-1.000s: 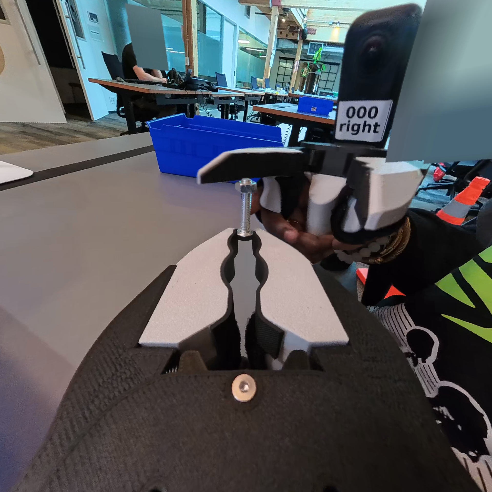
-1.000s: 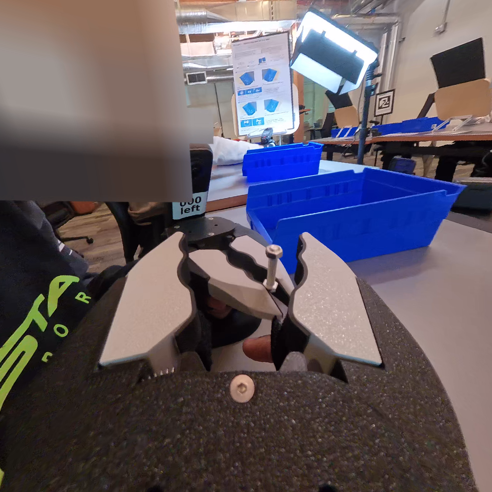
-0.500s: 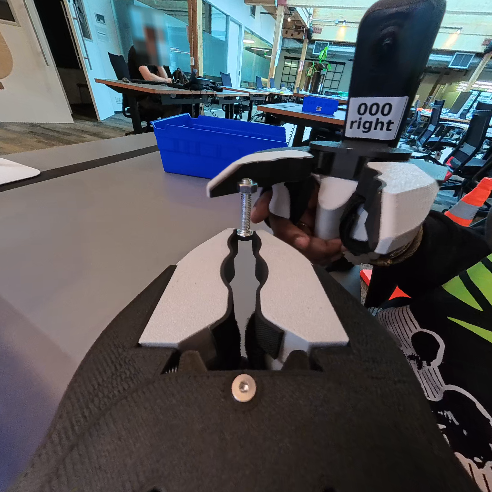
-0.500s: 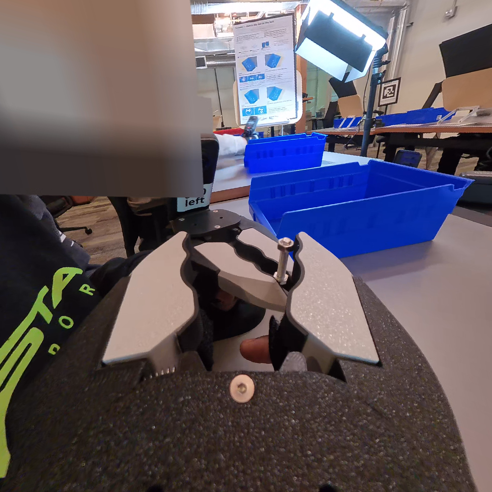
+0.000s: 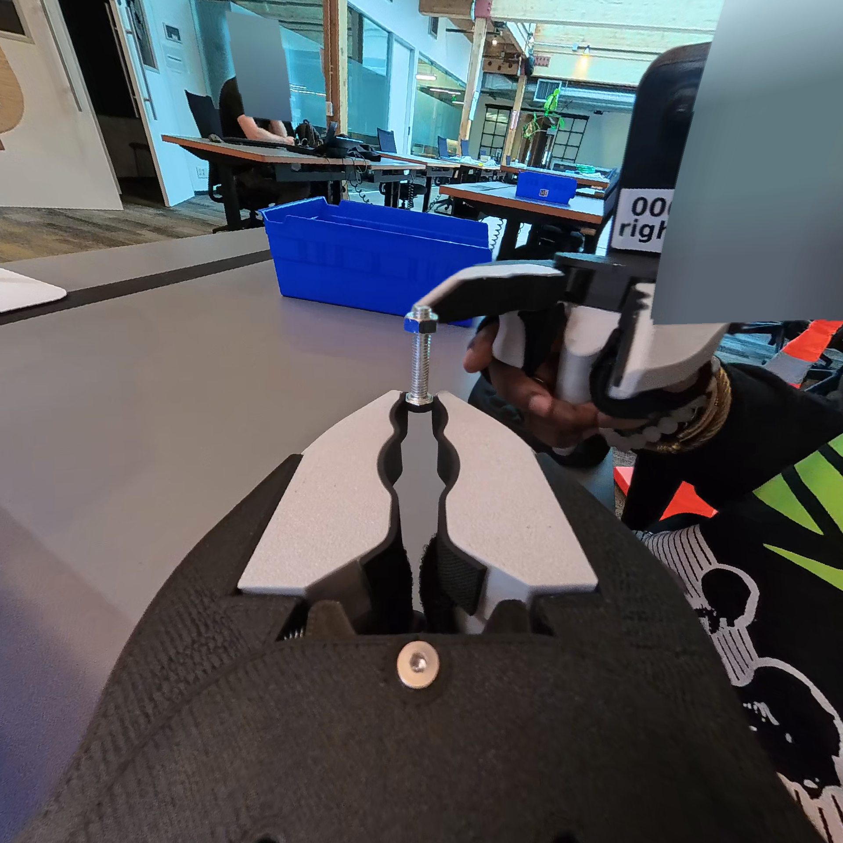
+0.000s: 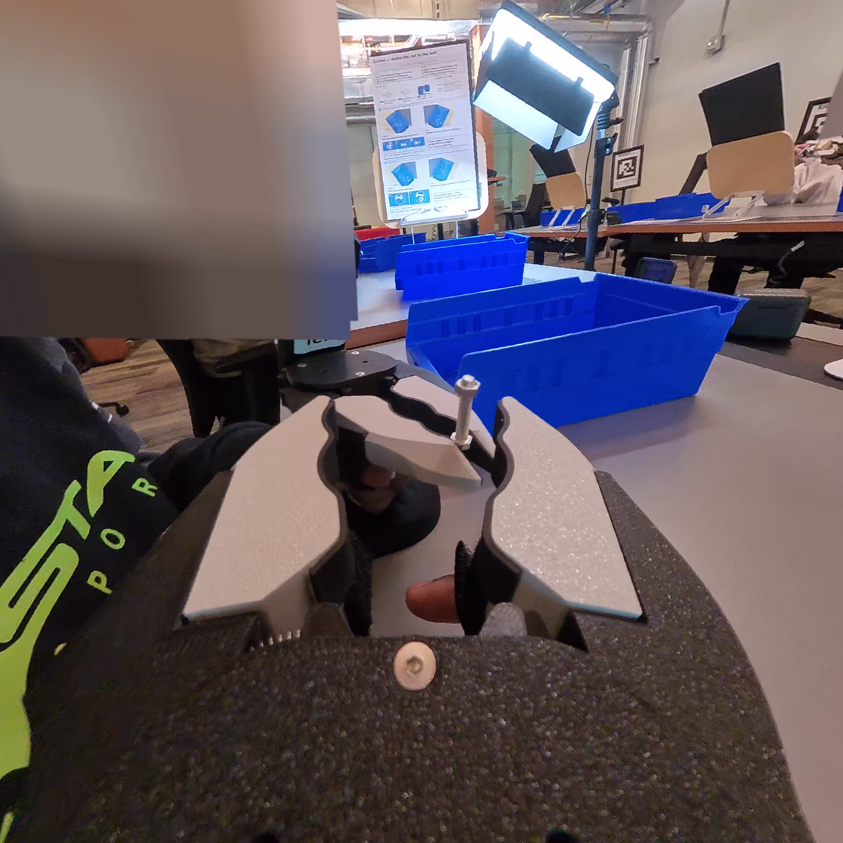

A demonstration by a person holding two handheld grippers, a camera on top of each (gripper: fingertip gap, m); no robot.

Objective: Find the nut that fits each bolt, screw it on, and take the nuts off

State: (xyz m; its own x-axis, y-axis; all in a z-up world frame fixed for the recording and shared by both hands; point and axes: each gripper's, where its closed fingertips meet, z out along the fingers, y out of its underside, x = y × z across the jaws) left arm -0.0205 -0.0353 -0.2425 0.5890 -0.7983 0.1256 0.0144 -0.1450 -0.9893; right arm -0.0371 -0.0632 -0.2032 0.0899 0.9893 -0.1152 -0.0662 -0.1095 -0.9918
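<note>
My left gripper (image 5: pixel 420 403) is shut on the head of a silver bolt (image 5: pixel 419 360), which stands upright above its fingertips. A nut (image 5: pixel 420 325) sits near the top of the bolt's thread. In the right wrist view, my right gripper (image 6: pixel 415 406) is open and empty. The left gripper (image 6: pixel 465 449) and the bolt (image 6: pixel 465 417) stand between its fingers, with the bolt close to the right finger (image 6: pixel 547 492) but apart from it. In the left wrist view, one right fingertip (image 5: pixel 451 296) sits level with the nut on its right side.
The grey table (image 5: pixel 159 387) carries a blue bin (image 5: pixel 378 260) beyond the bolt; the bin also shows in the right wrist view (image 6: pixel 570 356). A second blue bin (image 6: pixel 460 269), a sign stand (image 6: pixel 424 132) and a lamp panel (image 6: pixel 543 86) stand farther off. A person's dark sleeve (image 5: pixel 752 438) is on the right. Across from one pair of fingers to the other is roughly 5 cm.
The right gripper has drawn back to the right, so its finger no longer covers the nut and a gap shows beside the bolt. The left gripper still holds the bolt.
</note>
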